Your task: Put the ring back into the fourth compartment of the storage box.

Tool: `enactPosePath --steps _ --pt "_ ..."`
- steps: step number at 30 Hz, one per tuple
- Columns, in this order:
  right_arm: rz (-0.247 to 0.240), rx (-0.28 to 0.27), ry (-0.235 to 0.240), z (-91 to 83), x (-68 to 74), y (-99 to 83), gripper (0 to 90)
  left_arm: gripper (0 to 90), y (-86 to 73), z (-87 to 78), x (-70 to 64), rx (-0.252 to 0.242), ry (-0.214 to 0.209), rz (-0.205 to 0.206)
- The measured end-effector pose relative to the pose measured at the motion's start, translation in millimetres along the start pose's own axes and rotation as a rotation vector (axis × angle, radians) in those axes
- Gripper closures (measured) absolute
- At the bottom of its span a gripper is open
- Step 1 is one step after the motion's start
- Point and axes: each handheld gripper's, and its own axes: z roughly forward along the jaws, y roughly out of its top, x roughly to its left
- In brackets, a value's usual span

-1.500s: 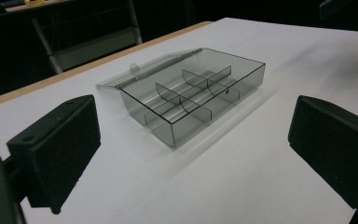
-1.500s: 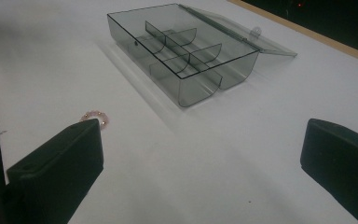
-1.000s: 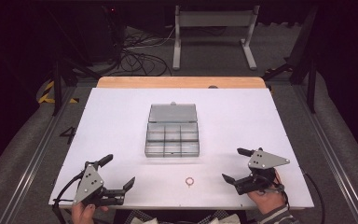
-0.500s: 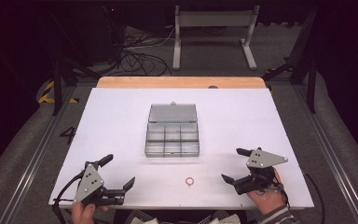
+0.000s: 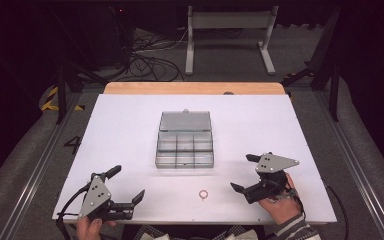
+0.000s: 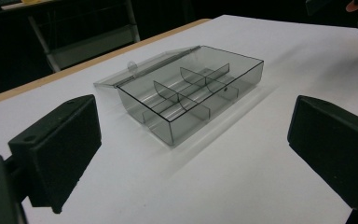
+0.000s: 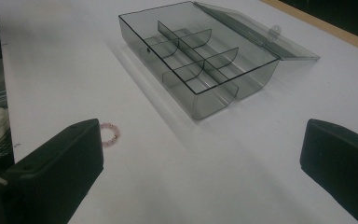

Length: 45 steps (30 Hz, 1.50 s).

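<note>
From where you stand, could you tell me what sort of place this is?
Probably a lab or studio set up for recording handling tasks: a white table in a dark, curtained room, loose cables on the floor behind it, and a person holding the left gripper and right gripper.

I see a clear smoky-grey compartment box [image 5: 185, 146] mid-table [image 5: 125, 125], lid [image 5: 185, 120] swung fully open and lying flat toward the far edge (dividers form six cells, all look empty). A small pink bead ring [image 5: 203, 193] lies flat near the table's near edge, apart from the box.
</note>
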Motion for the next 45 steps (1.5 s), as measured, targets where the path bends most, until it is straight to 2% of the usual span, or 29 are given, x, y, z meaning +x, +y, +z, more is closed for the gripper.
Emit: enactPosePath --steps 19,20,23,27,37,45 --pt "-0.031 -0.001 0.049 18.5 7.5 20.2 0.0 3.1 -0.3 0.6 -0.6 0.006 -0.006 -0.009" --pt "-0.031 0.000 0.052 19.4 7.8 21.1 0.0 3.1 -0.1 0.6 0.3 0.009 -0.003 0.005" --pt "-0.034 0.002 0.058 22.2 8.9 23.7 0.0 3.1 -0.1 0.7 0.3 0.010 -0.004 0.005" --pt "-0.036 0.000 0.063 25.1 10.2 26.7 0.0 3.1 -0.2 0.3 -0.8 0.005 -0.006 -0.011" --pt "-0.066 0.015 0.075 39.1 18.5 37.7 0.0 3.1 0.0 -0.2 0.3 0.002 -0.002 0.000" --pt "-0.046 0.026 0.084 42.4 21.1 40.9 0.0 3.1 0.1 -0.3 0.1 0.002 -0.003 0.000"
